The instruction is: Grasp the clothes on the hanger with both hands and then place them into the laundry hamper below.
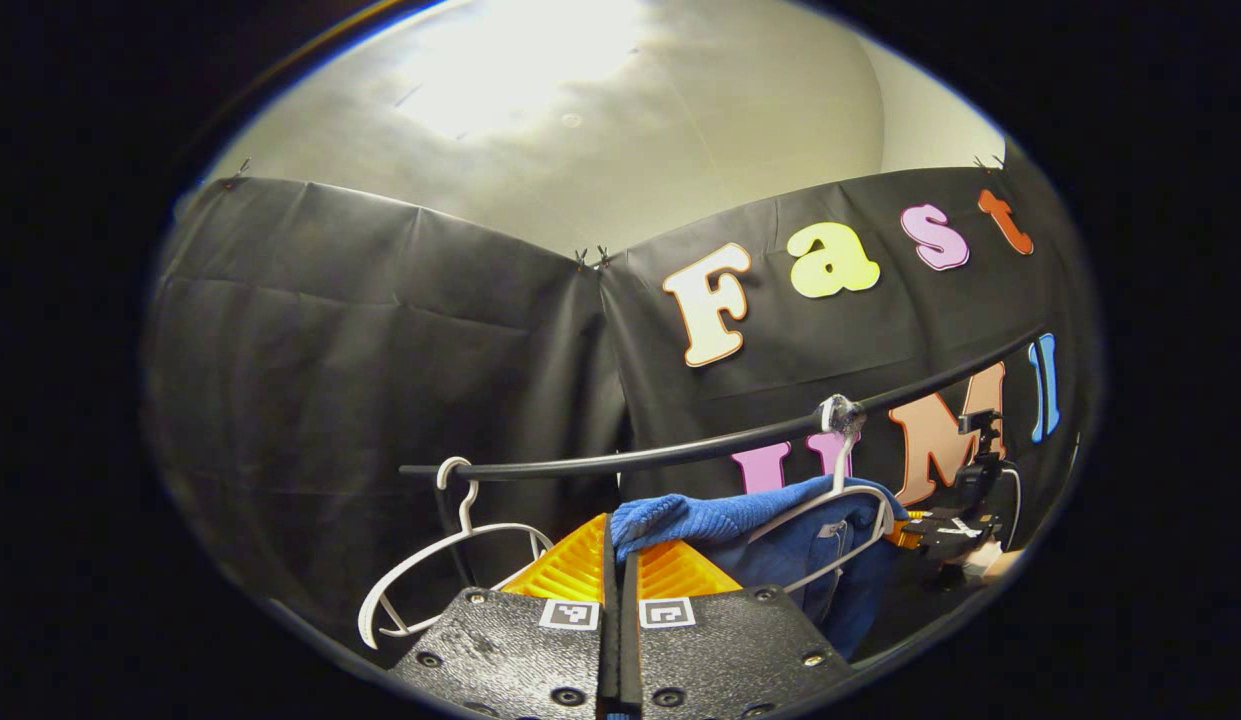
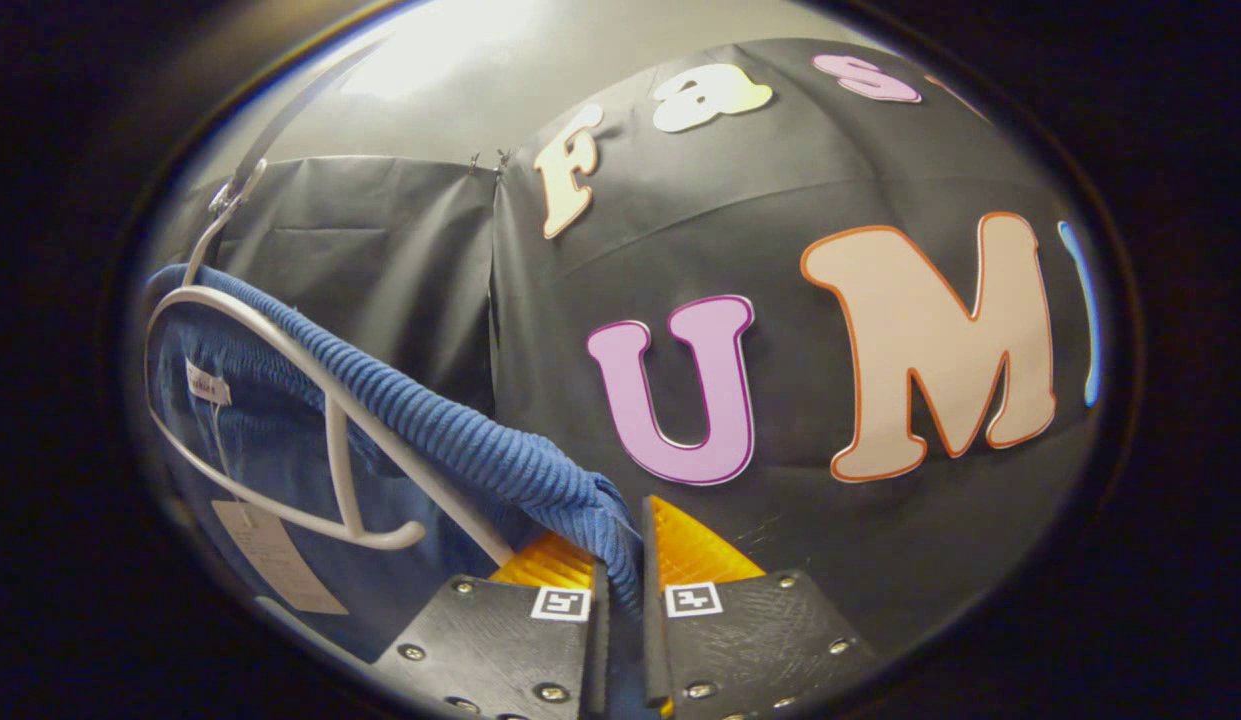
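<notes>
Left gripper view: left gripper (image 1: 620,560) clamped on the blue garment's (image 1: 780,545) ribbed edge; the garment hangs on a white hanger (image 1: 840,500) from the black rail (image 1: 680,450). An empty hanger (image 1: 430,560) hangs leftward.

Right gripper view: right gripper (image 2: 625,565) pinches the ribbed hem; sewn label (image 2: 207,383) and paper tag (image 2: 275,560) illegible.

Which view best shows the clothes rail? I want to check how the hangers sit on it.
The left gripper view: the black rail spans it, carrying both white hanger hooks. The right gripper view catches only a blurred stretch near its upper-left edge.
</notes>
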